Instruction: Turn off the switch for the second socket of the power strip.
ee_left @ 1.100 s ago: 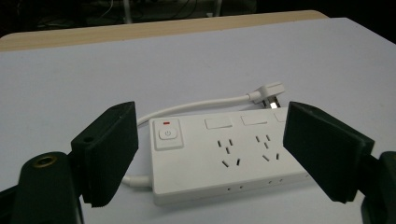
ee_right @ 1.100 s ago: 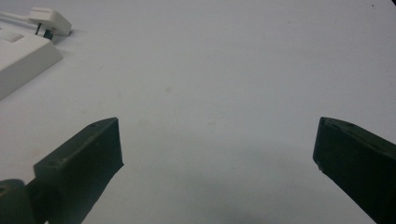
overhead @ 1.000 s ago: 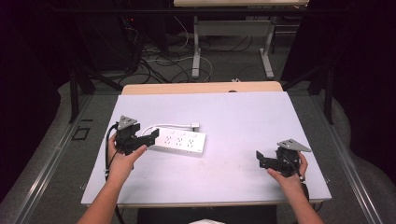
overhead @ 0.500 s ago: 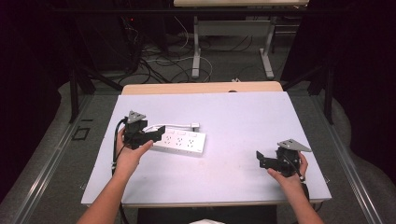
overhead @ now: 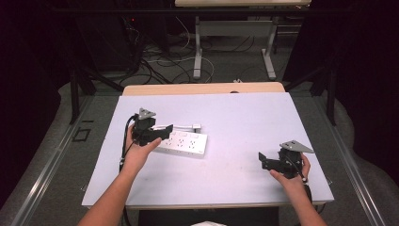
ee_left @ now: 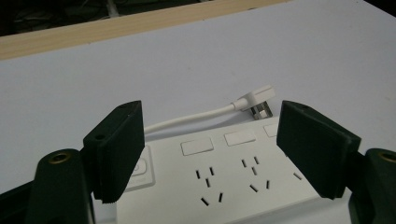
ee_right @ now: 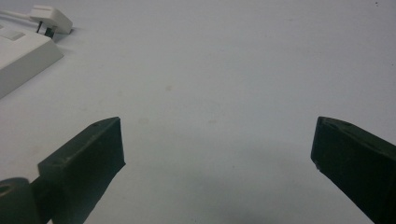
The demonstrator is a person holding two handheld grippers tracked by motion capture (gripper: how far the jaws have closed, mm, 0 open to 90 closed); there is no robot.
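Straddling power strip (ee_left: 224, 182), gripper (ee_left: 210, 154) open

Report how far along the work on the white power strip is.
Done: the left gripper is at the white plastic power strip on the white table, jaws open, straddling it without pressing. In hand: lining up on the strip; its jaws have just been closing slightly. Left: grip the strip; its white plug lies unplugged beside it. The right gripper rests open, apart from both.

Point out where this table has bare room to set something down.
Free: the wide stretch between the power strip and the right gripper, and the far half of the table. Crowded: around the left gripper, strip and plug.
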